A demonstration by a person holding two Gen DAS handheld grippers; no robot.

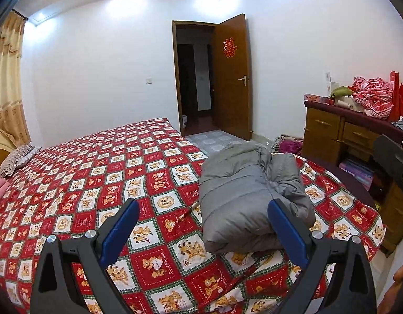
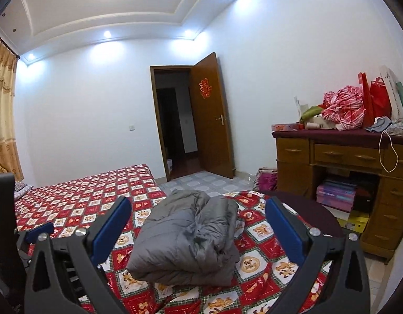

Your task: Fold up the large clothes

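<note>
1. Folded grey padded jacket lies on the bed near its foot corner.
2. Left gripper: jaws spread, empty.
3. Right gripper: jaws spread, empty, facing the jacket.

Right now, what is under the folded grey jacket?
The grey jacket lies on the red patterned bedspread, near the bed's corner. Anything tucked beneath the bundle is covered. Both tongs are open, off it.

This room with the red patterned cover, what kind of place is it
Most likely a home bedroom: a bed under a red cartoon-print cover, a wooden dresser piled with clothes and bags, and a gray padded jacket folded on the bed.
</note>
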